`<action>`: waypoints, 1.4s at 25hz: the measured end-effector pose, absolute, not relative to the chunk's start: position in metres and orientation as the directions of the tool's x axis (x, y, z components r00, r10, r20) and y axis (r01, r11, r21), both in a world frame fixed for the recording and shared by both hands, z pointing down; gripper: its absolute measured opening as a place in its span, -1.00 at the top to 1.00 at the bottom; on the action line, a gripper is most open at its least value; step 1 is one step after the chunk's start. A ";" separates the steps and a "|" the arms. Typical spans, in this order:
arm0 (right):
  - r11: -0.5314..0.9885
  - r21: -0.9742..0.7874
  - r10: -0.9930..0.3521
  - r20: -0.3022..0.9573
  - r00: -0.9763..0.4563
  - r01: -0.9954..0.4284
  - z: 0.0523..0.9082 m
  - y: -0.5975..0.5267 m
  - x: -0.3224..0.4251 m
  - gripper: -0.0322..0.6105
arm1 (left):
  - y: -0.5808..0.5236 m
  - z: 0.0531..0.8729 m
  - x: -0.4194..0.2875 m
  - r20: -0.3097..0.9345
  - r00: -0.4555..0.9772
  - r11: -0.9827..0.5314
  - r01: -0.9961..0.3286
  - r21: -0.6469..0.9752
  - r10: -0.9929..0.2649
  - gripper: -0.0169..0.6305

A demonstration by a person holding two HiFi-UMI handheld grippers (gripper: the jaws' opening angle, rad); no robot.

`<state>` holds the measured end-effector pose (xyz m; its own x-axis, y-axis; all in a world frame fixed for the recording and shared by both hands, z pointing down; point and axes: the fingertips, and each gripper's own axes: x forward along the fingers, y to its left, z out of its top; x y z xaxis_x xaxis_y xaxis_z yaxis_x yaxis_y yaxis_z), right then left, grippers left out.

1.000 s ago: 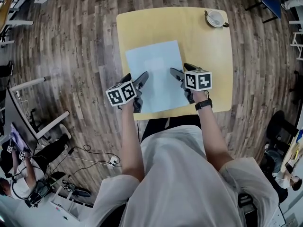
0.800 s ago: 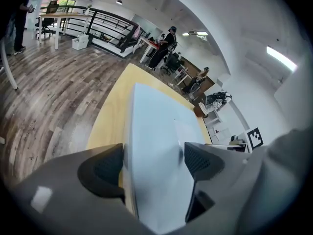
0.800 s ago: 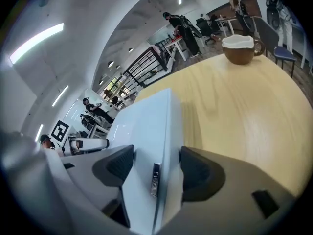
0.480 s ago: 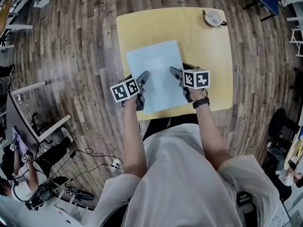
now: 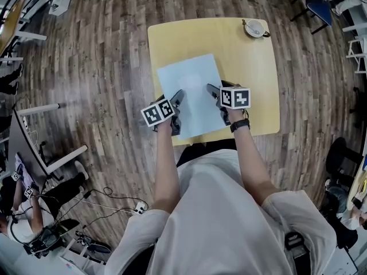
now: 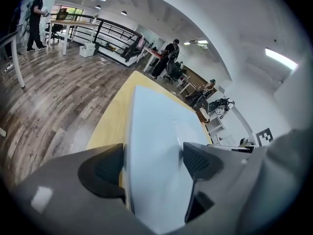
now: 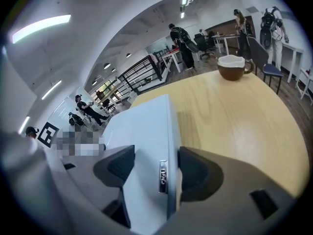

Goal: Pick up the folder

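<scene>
While the person in the loose pale shirt (image 5: pixel 229 211) leaned over the near edge of the table (image 5: pixel 258 67), the folder (image 5: pixel 192 90) was gripped from both sides. At the lower left of the head view, the left gripper (image 6: pixel 155 163) was a grey moulded body topped by a cube of black-and-white square markers. Its two dark, rounded, finely ribbed pads (image 6: pixel 110 168) were pinched on the folder's left margin, and the smooth sheet dimpled slightly beside one pad. Opposite it, the right gripper (image 7: pixel 159 168) was clamped the same way on the right margin. Its pads sat tight against either side of the edge, where a small shiny metal tab (image 7: pixel 163 176) showed. A dark watch (image 5: pixel 239 125) banded the wrist behind it.

From where I stood, the folder was a thin, flat, pale blue rectangle, plain and matte. It sat slightly askew over the near middle of the table, between the two grippers. Whether it had cleared the tabletop I could not tell. The table was a squarish slab with rounded corners and a light yellow, faintly grained wooden top.

Well apart from the folder, at the table's far right corner in the upper right of the head view, stood a round brown cup (image 5: pixel 254 27) with a pale inside and a small handle.

Beyond the table, a floor (image 5: pixel 103 50) of streaky grey-brown planks spread out. Far off in the gripper views were white desks, a black railing (image 6: pixel 110 31) and several people.
</scene>
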<state>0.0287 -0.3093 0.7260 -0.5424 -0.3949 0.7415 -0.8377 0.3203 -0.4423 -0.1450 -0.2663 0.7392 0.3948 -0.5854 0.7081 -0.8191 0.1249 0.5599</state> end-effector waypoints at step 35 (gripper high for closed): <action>0.385 -0.318 -0.646 0.577 -0.499 -0.866 0.582 -0.290 0.030 -0.03 | -0.262 0.593 -0.144 0.550 0.392 -0.122 -0.878 0.462 -0.738 -0.24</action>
